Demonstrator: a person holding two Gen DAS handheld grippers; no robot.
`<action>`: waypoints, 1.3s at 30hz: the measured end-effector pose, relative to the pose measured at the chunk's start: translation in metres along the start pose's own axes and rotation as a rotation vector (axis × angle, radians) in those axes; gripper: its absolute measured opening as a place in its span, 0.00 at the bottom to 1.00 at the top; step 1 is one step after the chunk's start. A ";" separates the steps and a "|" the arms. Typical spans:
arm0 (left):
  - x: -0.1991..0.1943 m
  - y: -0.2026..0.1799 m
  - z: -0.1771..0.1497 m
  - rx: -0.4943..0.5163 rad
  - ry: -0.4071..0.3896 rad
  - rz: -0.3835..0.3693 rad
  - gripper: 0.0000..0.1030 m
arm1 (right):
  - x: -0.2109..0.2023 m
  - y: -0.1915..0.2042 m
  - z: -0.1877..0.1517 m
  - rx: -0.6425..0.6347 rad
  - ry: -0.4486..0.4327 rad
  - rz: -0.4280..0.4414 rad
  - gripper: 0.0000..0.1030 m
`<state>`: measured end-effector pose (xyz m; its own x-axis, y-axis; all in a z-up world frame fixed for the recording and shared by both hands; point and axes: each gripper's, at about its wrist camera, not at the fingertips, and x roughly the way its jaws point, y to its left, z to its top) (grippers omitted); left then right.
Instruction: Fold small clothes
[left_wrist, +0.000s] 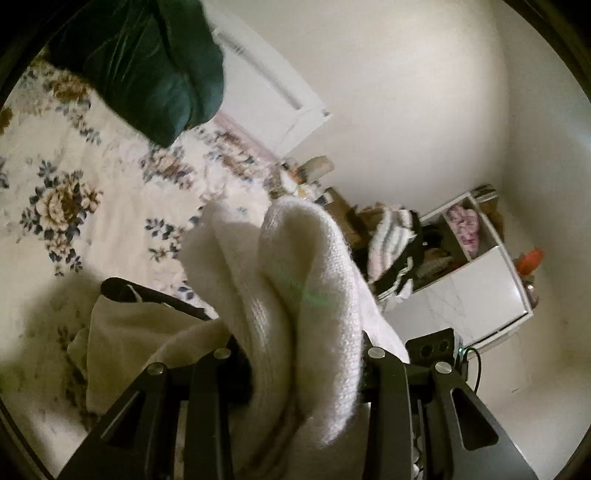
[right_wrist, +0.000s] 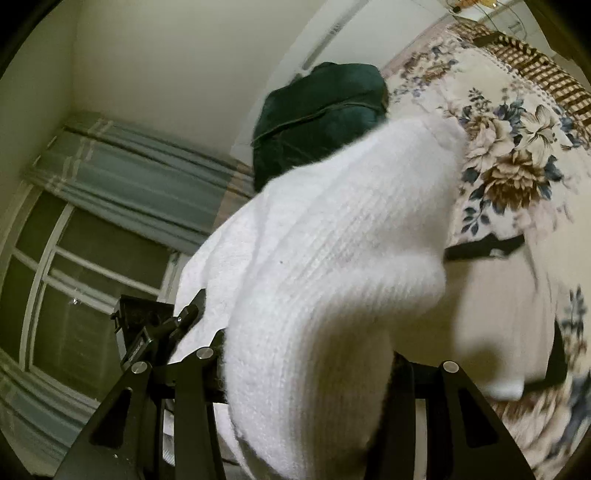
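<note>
Both grippers clamp one white knit garment (left_wrist: 291, 295), bunched and lifted above the bed: left gripper (left_wrist: 295, 373) pinches a thick fold, right gripper (right_wrist: 306, 373) closes on another part. Beyond lie the floral bedspread (left_wrist: 66, 155) and a dark green cushion (right_wrist: 321, 110)

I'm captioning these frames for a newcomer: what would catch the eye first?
First, the white knit garment, bunched up and filling the middle of both views, pinched in the left tool and the right tool. Behind it lies the floral bedspread with a dark green cushion at its far end, near the wall.
</note>
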<state>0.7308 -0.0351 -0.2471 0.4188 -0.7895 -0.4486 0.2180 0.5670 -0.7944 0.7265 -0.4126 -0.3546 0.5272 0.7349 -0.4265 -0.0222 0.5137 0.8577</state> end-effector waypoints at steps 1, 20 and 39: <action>0.016 0.018 -0.002 -0.014 0.019 0.021 0.29 | 0.009 -0.014 0.007 0.011 0.013 -0.011 0.46; 0.018 0.088 -0.090 -0.079 0.165 0.303 0.34 | 0.058 -0.124 -0.023 0.043 0.250 -0.434 0.72; 0.059 0.109 -0.097 -0.210 0.195 0.358 0.96 | 0.047 -0.141 -0.057 0.216 0.203 -0.415 0.87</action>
<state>0.6937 -0.0430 -0.4000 0.2571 -0.5932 -0.7629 -0.1025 0.7682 -0.6320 0.7060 -0.4255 -0.5121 0.2783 0.5707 -0.7726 0.3416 0.6929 0.6349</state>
